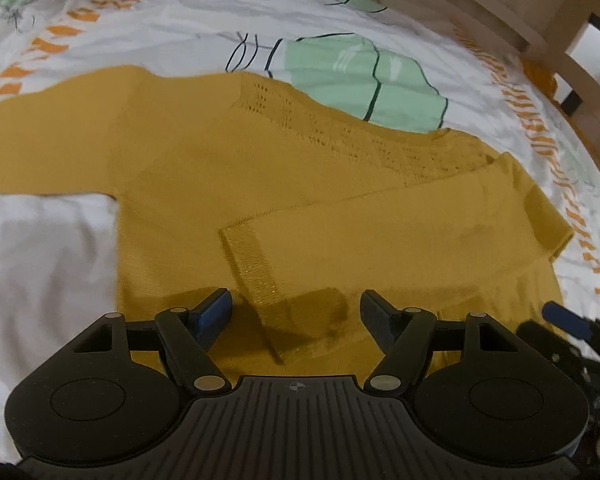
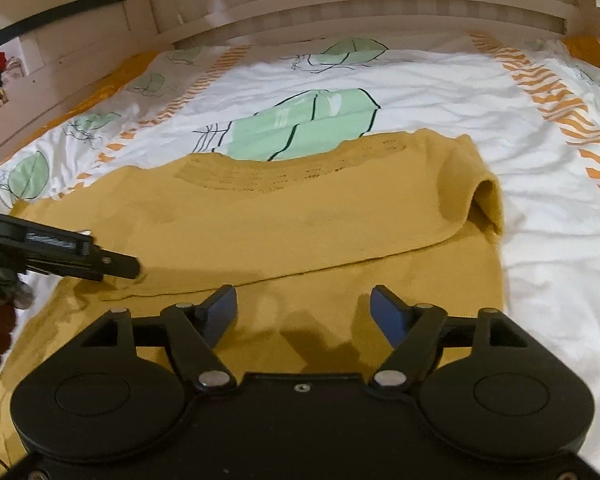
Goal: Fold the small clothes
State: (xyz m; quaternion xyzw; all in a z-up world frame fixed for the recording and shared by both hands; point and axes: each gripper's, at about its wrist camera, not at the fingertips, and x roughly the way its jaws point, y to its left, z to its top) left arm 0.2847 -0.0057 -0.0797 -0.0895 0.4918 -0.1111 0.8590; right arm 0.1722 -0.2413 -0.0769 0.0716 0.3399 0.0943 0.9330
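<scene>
Nearest in, the right gripper (image 2: 303,304) hangs over the near hem of the mustard knit sweater (image 2: 260,232), jaws spread wide, nothing between them. The left gripper (image 1: 296,308) hovers just beside it over the same hem, jaws wide apart too, only a folded sleeve cuff (image 1: 256,268) lying beneath the gap. The sweater is spread flat on the bed, right sleeve folded across the body, left sleeve stretched out left. Beyond it runs the white duvet (image 2: 440,92) with green leaf prints and orange stripes, then the wooden bed frame (image 2: 340,4) at the far end.
</scene>
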